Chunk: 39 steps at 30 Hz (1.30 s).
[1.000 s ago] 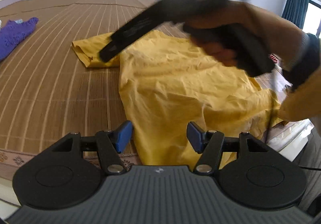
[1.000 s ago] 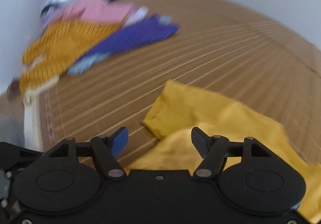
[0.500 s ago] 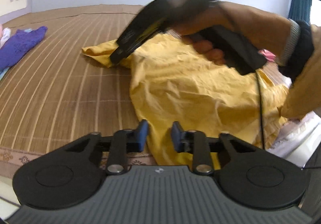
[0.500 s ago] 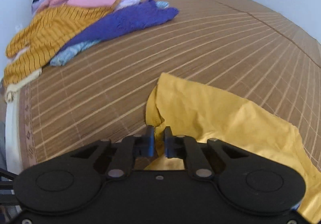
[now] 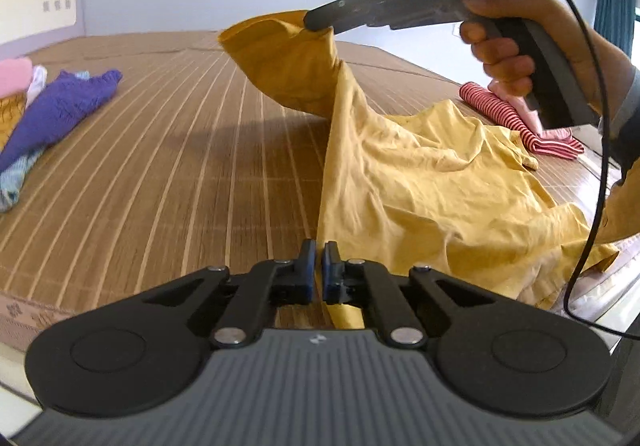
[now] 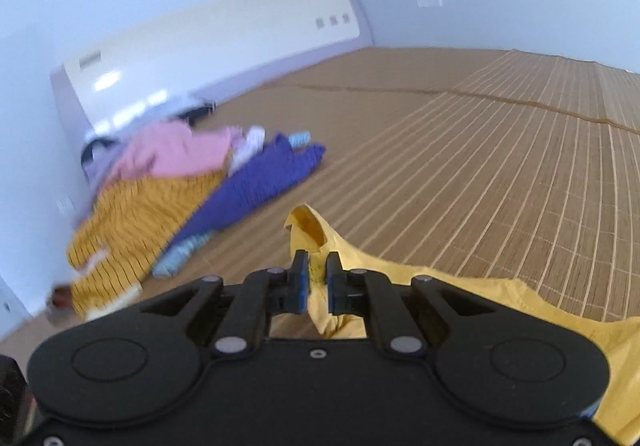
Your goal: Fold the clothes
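A yellow garment [image 5: 420,174] lies crumpled on the bamboo mat [image 5: 168,166], with one edge pulled up taut. My left gripper [image 5: 319,266] is shut on the near edge of this garment. In the left wrist view my right gripper [image 5: 316,20], held by a hand [image 5: 516,58], pinches a far corner and holds it raised above the mat. The right wrist view shows the yellow garment [image 6: 480,294] bunched between the blue pads [image 6: 303,278] of my right gripper [image 6: 316,276].
A pile of clothes lies at the mat's far side: a purple knit [image 6: 256,190], a pink top [image 6: 176,150] and a striped mustard piece [image 6: 132,222]. A red striped cloth [image 5: 508,118] lies beyond the yellow garment. A black cable [image 5: 592,174] hangs from the right gripper.
Both grippers closed on the yellow garment. The right one then rose, lifting its corner off the mat and stretching the cloth up from my left gripper.
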Tool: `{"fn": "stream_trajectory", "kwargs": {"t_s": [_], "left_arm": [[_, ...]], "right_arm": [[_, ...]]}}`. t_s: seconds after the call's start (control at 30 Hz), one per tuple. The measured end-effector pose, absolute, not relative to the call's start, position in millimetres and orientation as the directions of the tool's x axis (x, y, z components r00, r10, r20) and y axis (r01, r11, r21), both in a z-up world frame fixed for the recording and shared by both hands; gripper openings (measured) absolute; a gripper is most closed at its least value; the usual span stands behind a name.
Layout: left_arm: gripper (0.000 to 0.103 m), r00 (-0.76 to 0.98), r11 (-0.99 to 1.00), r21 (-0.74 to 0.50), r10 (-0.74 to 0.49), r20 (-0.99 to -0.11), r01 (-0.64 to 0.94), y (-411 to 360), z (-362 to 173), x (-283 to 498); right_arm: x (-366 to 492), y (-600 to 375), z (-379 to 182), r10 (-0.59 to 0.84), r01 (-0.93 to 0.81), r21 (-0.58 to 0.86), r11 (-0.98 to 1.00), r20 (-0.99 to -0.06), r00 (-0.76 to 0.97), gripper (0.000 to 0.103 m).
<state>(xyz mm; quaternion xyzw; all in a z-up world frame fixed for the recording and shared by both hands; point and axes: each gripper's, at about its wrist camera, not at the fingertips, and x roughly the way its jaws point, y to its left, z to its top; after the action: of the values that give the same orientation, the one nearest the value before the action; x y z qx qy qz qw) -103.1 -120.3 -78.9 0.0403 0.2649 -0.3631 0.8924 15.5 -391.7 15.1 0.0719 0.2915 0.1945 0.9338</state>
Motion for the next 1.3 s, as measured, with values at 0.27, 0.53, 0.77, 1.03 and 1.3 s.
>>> {"fn": "stream_trajectory", "kwargs": {"t_s": [0.27, 0.53, 0.77, 1.03, 1.3], "left_arm": [[0.049, 0.590, 0.702, -0.074, -0.646, -0.484, 0.708, -138.0, -77.1, -100.1], [0.006, 0.535, 0.655, -0.069, -0.669, -0.516, 0.753, -169.2, -88.7, -94.4], [0.006, 0.609, 0.699, -0.016, -0.634, -0.477, 0.715, -148.3, -71.3, -90.2], [0.006, 0.767, 0.783, 0.161, -0.509, -0.391, 0.601, -101.4, 8.7, -74.5], [0.006, 0.744, 0.685, 0.292, -0.623, -0.242, 0.668, -120.5, 110.1, -137.5]], "right_arm": [[-4.4, -420.7, 24.6, 0.371, -0.281, 0.250, 0.927, -0.491, 0.788, 0.010], [-16.2, -451.7, 7.6, 0.369, -0.215, 0.347, 0.913, -0.478, 0.797, 0.010], [0.6, -442.9, 14.2, 0.433, -0.251, 0.412, 0.876, -0.443, 0.785, 0.010], [40.4, -392.9, 80.6, 0.507, -0.370, 0.388, 0.844, -0.353, 0.786, 0.010], [-6.9, -436.3, 157.1, 0.458, -0.364, 0.381, 0.850, -0.191, 0.868, 0.010]]}}
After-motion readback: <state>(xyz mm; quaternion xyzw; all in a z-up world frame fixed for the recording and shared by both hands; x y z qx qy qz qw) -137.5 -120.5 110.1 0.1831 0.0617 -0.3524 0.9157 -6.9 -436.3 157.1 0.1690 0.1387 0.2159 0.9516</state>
